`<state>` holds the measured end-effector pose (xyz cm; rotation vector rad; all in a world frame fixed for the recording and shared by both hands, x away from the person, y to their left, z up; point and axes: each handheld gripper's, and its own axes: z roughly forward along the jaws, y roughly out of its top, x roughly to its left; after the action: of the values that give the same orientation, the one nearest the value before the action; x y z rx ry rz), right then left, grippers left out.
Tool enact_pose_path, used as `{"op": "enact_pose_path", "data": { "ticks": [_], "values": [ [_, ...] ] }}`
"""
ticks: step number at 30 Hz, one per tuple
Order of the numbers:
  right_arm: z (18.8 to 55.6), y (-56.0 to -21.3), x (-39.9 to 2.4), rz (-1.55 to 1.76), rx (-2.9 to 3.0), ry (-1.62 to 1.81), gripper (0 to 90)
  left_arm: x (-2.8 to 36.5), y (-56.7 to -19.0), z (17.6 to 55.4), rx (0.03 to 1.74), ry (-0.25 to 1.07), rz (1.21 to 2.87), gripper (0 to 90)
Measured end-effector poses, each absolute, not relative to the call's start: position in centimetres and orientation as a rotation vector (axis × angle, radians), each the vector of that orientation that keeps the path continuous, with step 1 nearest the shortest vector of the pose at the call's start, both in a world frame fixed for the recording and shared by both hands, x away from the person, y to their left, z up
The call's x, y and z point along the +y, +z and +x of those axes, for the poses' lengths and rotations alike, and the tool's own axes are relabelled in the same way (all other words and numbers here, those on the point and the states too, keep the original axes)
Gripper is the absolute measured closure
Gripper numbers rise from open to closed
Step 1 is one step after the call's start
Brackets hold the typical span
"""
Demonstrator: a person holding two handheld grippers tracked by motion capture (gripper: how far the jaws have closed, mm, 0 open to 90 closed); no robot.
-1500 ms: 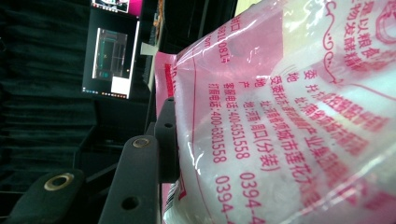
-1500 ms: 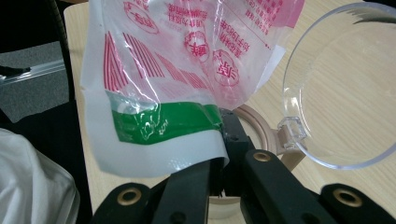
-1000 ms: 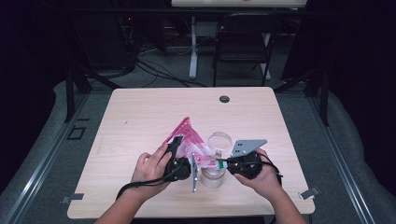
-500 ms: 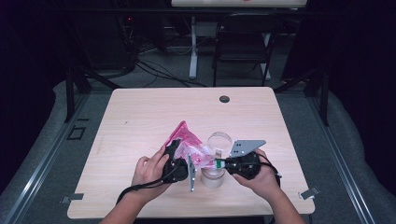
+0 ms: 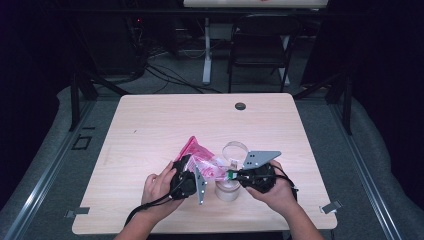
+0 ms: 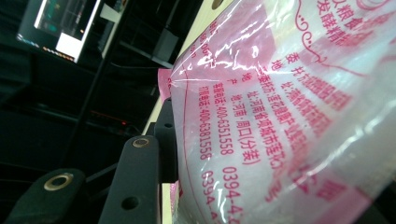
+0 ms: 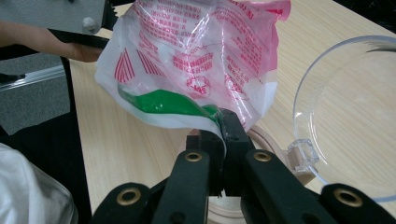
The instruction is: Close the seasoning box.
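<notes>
Two grippers hold a pink printed bag over a jar on the worktop.

High view: left gripper (image 5: 192,176) and right gripper (image 5: 234,175) flank the bag (image 5: 202,159) above the jar (image 5: 227,190).
Left gripper view: jaws grip the bag's body.
Right gripper view: jaws pinch its green-edged corner beside a clear lid (image 7: 345,121).

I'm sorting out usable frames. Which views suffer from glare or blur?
Left gripper view: the pink bag sits very close, glare streaks its film, and its right side blurs. Right gripper view: sharp, with slight sheen on the clear lid. High view: table evenly lit, surroundings dark.
</notes>
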<state>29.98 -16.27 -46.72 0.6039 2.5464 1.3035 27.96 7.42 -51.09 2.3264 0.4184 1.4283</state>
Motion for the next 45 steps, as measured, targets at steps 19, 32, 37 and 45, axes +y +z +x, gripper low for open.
{"op": "enact_pose_path", "data": {
  "ticks": [19, 32, 37, 45],
  "values": [
    [29.8, -46.8, -15.8, 0.59, 2.544, 1.298, 89.6, 7.9, -52.6, 28.2, 0.545, 1.272, 2.288, 63.0],
    [29.7, -46.7, -15.5, 0.583, 2.53, 1.321, 89.4, 8.5, -53.3, 28.7, 0.66, 1.072, 2.285, 67.1],
    [29.6, -46.7, -15.4, 0.578, 2.529, 1.313, 89.2, 8.7, -53.6, 28.9, 0.684, 1.014, 2.28, 68.3],
    [29.6, -46.7, -15.1, 0.573, 2.53, 1.308, 88.1, 8.9, -54.4, 29.1, 0.721, 0.912, 2.272, 69.1]
  ]
}}
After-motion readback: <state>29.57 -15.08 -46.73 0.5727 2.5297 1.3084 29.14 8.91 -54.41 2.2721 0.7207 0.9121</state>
